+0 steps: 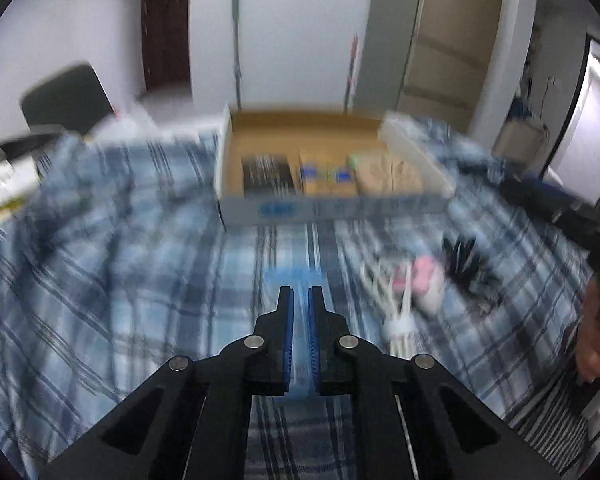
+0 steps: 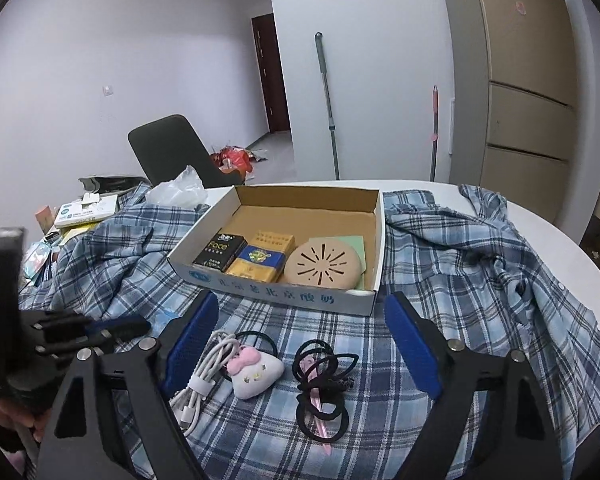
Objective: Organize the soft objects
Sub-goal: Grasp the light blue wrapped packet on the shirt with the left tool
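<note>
In the left wrist view my left gripper is shut on a thin, translucent light-blue soft item that lies on the plaid cloth; the picture is blurred. The right wrist view shows that gripper low at the left, with the light-blue item at its tip. My right gripper stands open above a white cable, a pink-and-white plush pouch and black hair ties with a pink clip; its pads touch none of them.
An open cardboard box behind the items holds a black packet, a yellow-and-blue packet and a tan round piece. Papers and clutter lie at the left. A dark chair stands behind.
</note>
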`<state>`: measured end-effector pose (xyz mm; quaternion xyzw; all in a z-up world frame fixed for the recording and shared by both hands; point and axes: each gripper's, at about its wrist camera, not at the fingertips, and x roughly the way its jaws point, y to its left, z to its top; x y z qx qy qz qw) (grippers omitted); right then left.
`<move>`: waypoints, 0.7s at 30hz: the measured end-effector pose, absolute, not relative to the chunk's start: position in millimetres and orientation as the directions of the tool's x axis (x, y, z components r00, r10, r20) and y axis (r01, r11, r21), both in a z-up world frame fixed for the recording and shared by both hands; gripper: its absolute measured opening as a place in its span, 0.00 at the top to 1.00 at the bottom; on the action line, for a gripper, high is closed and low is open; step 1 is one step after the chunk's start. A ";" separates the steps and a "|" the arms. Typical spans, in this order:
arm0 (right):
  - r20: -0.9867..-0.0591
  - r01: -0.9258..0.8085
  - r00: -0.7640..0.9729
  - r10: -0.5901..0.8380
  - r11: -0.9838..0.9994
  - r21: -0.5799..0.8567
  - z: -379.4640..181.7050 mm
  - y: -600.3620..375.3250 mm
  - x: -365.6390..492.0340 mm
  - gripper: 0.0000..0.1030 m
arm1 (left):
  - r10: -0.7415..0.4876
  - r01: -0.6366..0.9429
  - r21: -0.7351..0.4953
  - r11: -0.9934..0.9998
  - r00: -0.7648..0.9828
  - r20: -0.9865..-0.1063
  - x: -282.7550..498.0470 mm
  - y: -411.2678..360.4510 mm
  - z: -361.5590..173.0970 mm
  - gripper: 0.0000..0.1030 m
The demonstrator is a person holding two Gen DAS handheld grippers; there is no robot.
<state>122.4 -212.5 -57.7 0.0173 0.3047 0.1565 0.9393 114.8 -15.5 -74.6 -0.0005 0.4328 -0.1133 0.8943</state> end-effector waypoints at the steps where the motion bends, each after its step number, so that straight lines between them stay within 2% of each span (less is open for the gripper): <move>1: -0.573 -0.282 0.761 0.304 0.951 0.130 -58.9 -212.7 123.4 0.18 | -0.190 0.190 -0.096 0.977 0.582 -0.790 118.3 -15.2 -80.1 0.92; 7: -0.578 -0.291 0.752 0.316 0.947 0.139 -61.2 -213.1 123.0 0.18 | -0.203 0.185 -0.111 0.977 0.613 -0.763 113.3 -11.9 -73.8 0.92; 12: -0.576 -0.290 0.754 0.315 0.947 0.138 -61.1 -213.2 122.7 0.18 | -0.205 0.163 -0.126 0.979 0.712 -0.672 101.9 -2.7 -51.4 0.92; 15: -0.581 -0.291 0.751 0.315 0.947 0.139 -61.8 -212.4 123.3 0.18 | -0.189 0.153 -0.114 0.982 0.695 -0.694 105.9 -2.6 -53.5 0.90; 17: -0.583 -0.288 0.750 0.312 0.948 0.136 -62.4 -212.2 123.7 0.18 | -0.190 0.164 -0.106 0.981 0.669 -0.719 109.8 -6.2 -59.1 0.80; 18: -0.584 -0.289 0.749 0.313 0.947 0.137 -62.6 -212.3 123.8 0.18 | -0.189 0.171 -0.100 0.980 0.659 -0.728 110.5 -9.1 -62.4 0.65; 19: -0.584 -0.290 0.748 0.314 0.947 0.138 -62.6 -212.3 123.5 0.18 | -0.188 0.179 -0.092 0.980 0.648 -0.738 111.4 -11.8 -64.9 0.42; 20: -0.585 -0.288 0.749 0.312 0.948 0.137 -62.5 -212.4 123.3 0.18 | -0.192 0.189 -0.090 0.978 0.641 -0.743 111.5 -13.9 -67.5 0.34; 21: -0.585 -0.287 0.750 0.310 0.949 0.135 -62.4 -212.4 123.2 0.18 | -0.189 0.192 -0.083 0.978 0.640 -0.745 110.4 -15.1 -68.8 0.32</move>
